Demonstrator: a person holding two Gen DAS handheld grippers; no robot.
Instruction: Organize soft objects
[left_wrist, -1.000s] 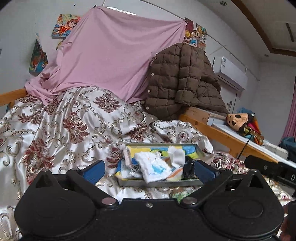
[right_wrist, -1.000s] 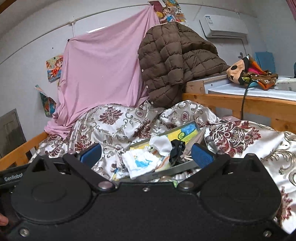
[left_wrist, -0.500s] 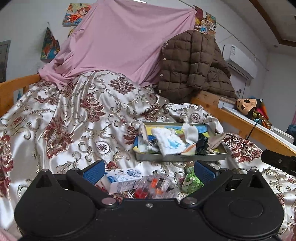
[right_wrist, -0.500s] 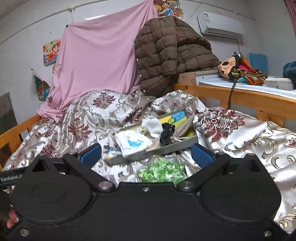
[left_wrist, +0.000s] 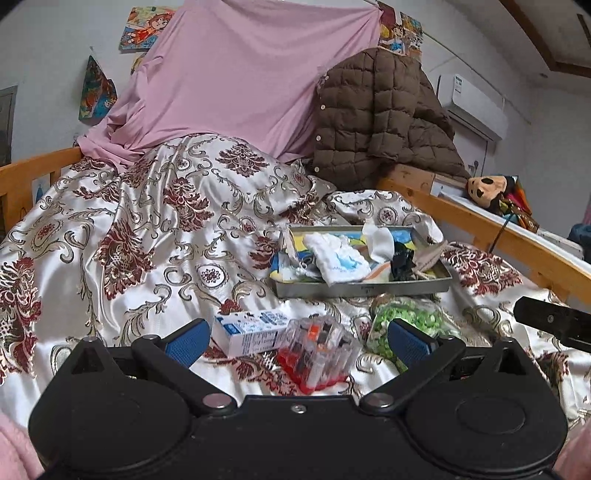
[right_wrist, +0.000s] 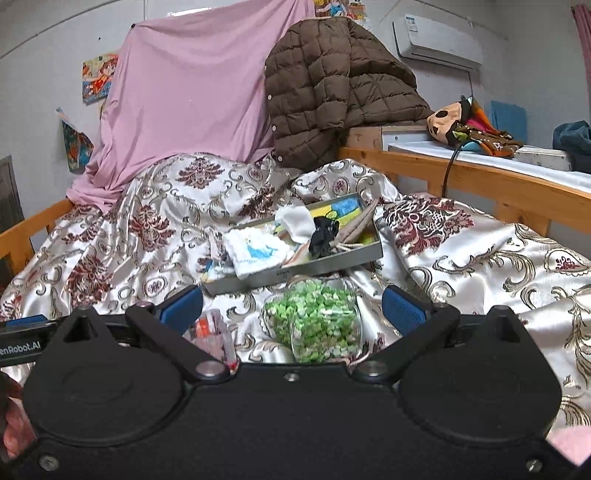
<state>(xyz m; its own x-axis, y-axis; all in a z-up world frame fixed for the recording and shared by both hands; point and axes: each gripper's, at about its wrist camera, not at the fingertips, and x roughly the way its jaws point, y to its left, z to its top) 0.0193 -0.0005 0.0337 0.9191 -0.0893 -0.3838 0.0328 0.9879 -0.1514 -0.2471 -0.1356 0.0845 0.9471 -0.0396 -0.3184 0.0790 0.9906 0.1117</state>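
- Two grippers are hovering near the grey tray (left_wrist: 364, 287), both with fingers spread wide and holding nothing.
- Left gripper (left_wrist: 297, 338) is hanging over a white carton (left_wrist: 251, 328) and clear box (left_wrist: 317, 345), just before the tray.
- Soft cloths (left_wrist: 340, 258) are lying inside the tray.
- Right gripper (right_wrist: 291, 304) is framing a green-filled bag (right_wrist: 314, 319) touching the tray's front.

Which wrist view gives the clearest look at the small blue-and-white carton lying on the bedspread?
The left wrist view. The blue-and-white carton lies on its side in full sight between the open fingers of the left tool, next to a clear plastic box. In the right wrist view the carton cannot be seen at all.
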